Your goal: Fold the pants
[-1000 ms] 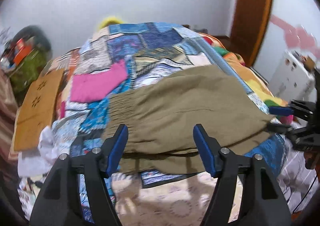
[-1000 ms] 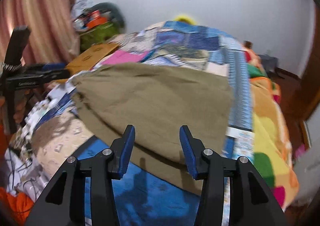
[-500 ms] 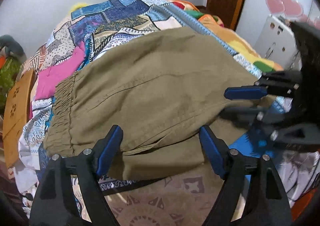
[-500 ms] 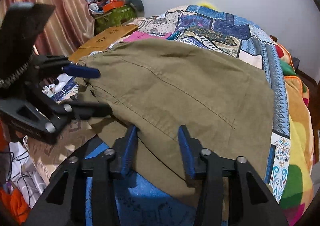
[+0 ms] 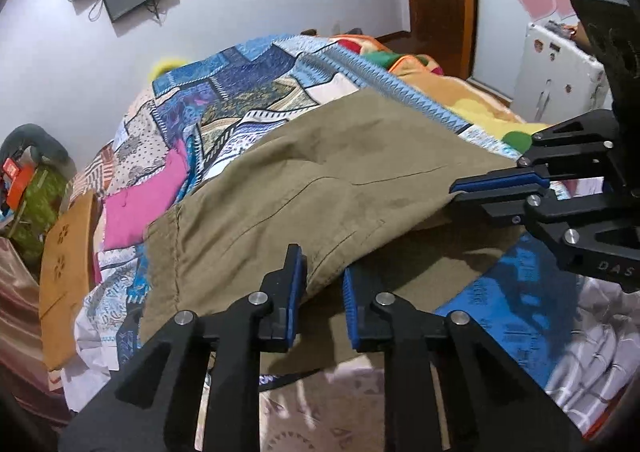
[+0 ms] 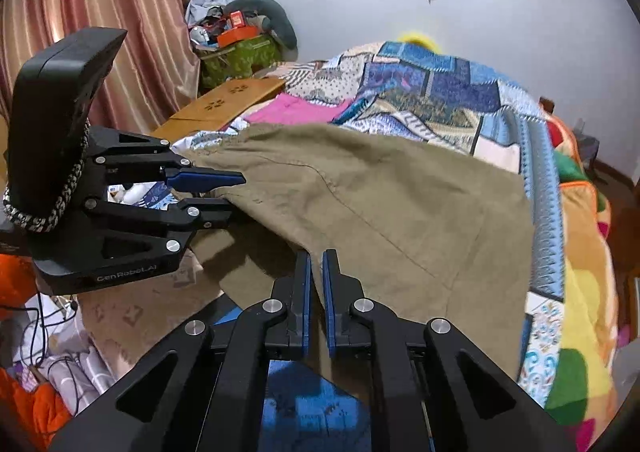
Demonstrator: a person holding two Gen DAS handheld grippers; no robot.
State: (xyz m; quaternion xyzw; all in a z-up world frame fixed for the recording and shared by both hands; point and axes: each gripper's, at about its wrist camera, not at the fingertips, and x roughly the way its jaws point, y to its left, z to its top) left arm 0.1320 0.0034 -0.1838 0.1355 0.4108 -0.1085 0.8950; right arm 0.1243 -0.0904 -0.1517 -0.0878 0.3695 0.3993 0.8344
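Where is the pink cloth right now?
The pink cloth lies on the patchwork bed cover, left of the olive pants in the left wrist view, between them and the orange-brown board at the bed's edge.

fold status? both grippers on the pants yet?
Done: pants already doubled, one layer over the other on the bed. In hand: right gripper is shut on the near edge; left gripper has just been closing, fabric between its fingers. Left: lifting that edge over for the next fold.
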